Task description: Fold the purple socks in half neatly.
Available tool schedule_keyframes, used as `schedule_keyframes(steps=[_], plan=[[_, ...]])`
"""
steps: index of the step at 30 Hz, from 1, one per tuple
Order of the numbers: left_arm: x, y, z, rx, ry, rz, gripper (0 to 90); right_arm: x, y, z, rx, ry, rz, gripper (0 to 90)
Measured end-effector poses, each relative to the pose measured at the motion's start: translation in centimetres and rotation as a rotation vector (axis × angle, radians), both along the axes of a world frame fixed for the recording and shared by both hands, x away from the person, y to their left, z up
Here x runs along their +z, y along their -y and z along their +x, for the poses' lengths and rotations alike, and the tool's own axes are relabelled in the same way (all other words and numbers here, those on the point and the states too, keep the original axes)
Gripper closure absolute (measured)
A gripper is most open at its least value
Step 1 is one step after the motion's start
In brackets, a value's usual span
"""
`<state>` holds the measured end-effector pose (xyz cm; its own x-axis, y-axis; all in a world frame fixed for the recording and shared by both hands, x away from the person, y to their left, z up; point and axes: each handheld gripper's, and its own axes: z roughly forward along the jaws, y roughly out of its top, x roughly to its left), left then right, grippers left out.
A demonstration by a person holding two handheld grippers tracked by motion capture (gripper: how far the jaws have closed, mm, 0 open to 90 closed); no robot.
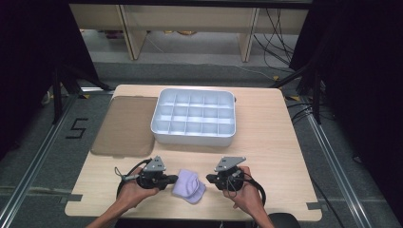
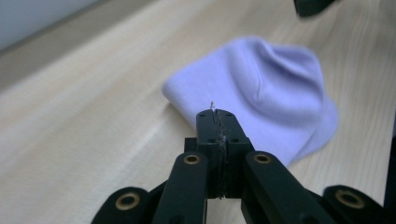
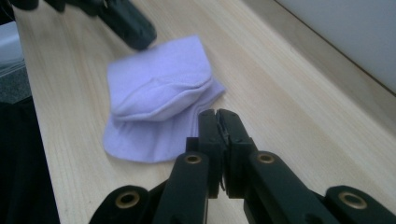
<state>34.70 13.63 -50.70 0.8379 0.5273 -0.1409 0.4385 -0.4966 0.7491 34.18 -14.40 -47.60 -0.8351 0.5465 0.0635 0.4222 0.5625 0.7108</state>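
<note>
A folded lilac cloth (image 1: 188, 186) lies near the table's front edge, between the two grippers. My left gripper (image 1: 175, 179) points right, its tips at the cloth's left edge. In the left gripper view the jaws (image 2: 215, 115) are pressed together with nothing between them but a stray thread at the tip, and the cloth (image 2: 266, 88) lies just beyond. My right gripper (image 1: 209, 179) points left at the cloth's right edge. In the right gripper view its jaws (image 3: 217, 113) are shut and empty beside the cloth (image 3: 156, 93), with the left gripper (image 3: 133, 30) at the far side.
A white tray (image 1: 194, 137) divided into several empty compartments stands at the middle back of the wooden table (image 1: 271, 142). A flat brown sheet (image 1: 126, 124) lies to its left. The right gripper's tip (image 2: 313, 5) shows at the top of the left gripper view.
</note>
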Motion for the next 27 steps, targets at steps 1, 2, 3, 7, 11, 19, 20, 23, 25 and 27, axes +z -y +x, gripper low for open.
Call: schedule_keyframes(steps=[1,2,3,7,11,19,20,23,25,27], plan=[[-0.2,0.2,-0.2,-0.005,-0.002,0.014,89.1,0.2,0.1,0.1,0.010,0.003,-0.019,88.9],[-0.2,0.5,-0.5,-0.010,-0.006,0.004,89.2,0.2,0.0,0.0,0.006,0.003,-0.015,88.9],[-0.2,0.7,-0.7,-0.023,-0.003,0.013,89.3,0.2,0.0,0.0,0.011,0.006,-0.016,88.9],[-0.3,1.2,-1.6,-0.044,0.012,0.042,89.4,0.3,-0.3,0.0,0.011,0.004,-0.012,88.9],[0.2,1.6,-2.1,-0.043,0.025,0.030,89.4,1.1,-0.6,-0.2,0.014,0.037,0.012,89.0],[-0.2,2.7,-2.6,-0.097,0.041,0.076,89.4,1.3,-3.5,-0.2,0.093,0.017,0.013,89.5],[-0.2,2.7,-2.5,-0.112,0.049,0.082,89.5,0.9,-3.8,0.0,0.109,0.023,-0.003,89.6],[-0.1,2.7,-2.6,-0.111,0.056,0.083,89.4,0.1,-4.1,0.1,0.097,0.026,-0.061,89.7],[-0.1,2.7,-2.7,-0.106,0.057,0.081,89.4,-0.3,-3.8,0.2,0.062,0.009,-0.106,89.8],[-0.1,2.7,-2.7,-0.103,0.058,0.082,89.4,-0.8,-3.0,0.6,0.050,0.015,-0.148,89.8]])
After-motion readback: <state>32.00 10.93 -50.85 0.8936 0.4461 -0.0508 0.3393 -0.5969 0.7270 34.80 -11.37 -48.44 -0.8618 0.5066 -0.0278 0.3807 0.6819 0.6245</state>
